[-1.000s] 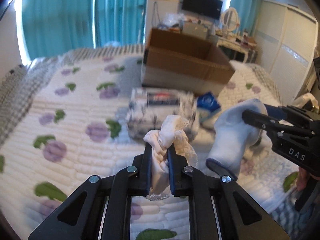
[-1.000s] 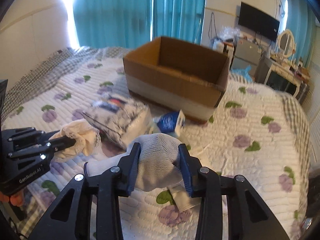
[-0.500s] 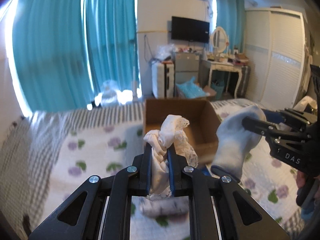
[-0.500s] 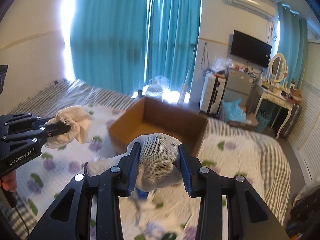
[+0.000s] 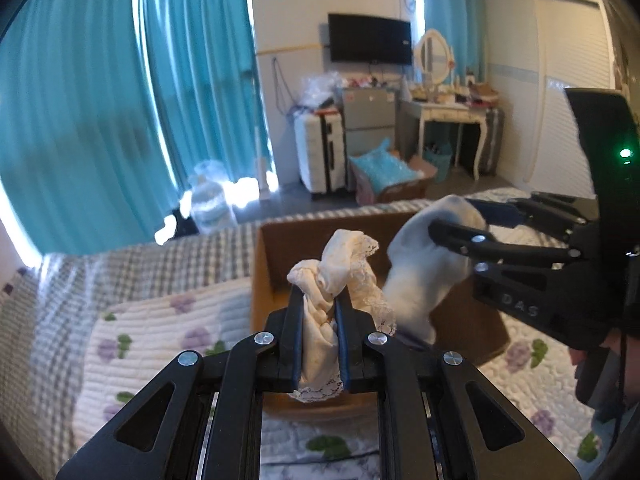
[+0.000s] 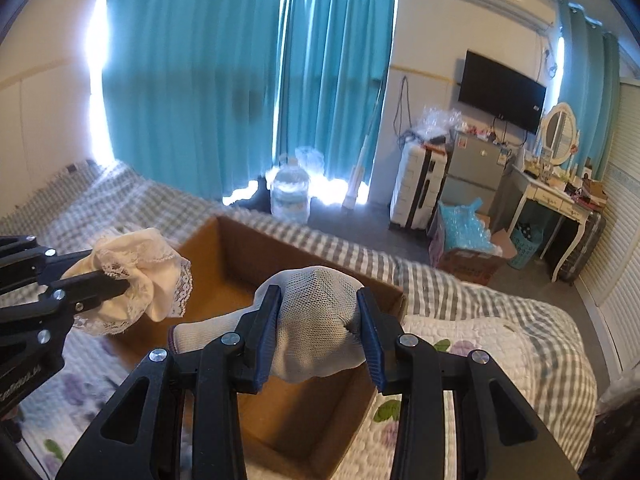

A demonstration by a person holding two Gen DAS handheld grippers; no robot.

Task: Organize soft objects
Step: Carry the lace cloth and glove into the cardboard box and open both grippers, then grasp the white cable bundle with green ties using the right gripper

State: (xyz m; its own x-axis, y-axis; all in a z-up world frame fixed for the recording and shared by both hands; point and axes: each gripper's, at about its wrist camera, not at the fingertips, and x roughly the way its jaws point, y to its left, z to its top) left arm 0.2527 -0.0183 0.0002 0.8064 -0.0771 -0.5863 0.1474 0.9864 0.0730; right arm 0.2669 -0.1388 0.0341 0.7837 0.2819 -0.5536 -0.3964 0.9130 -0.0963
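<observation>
Both grippers are the same matte black build: chunky angled linkage arms with triangular cutouts and shiny silver screw heads at the pivots. The left gripper (image 5: 319,312) has dark blue finger pads, and so does the right gripper (image 6: 319,332). Seen from the left camera, the right unit reads "DAS" and has a green LED glowing.

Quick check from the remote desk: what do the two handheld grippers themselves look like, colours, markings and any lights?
Both are matte black linkage frames with silver rivets and blue-padded jaws. The right gripper shows embossed "DAS" lettering, a tall black housing with a green light and a thin black cable by the hand. The left gripper carries partly hidden white lettering.
</observation>
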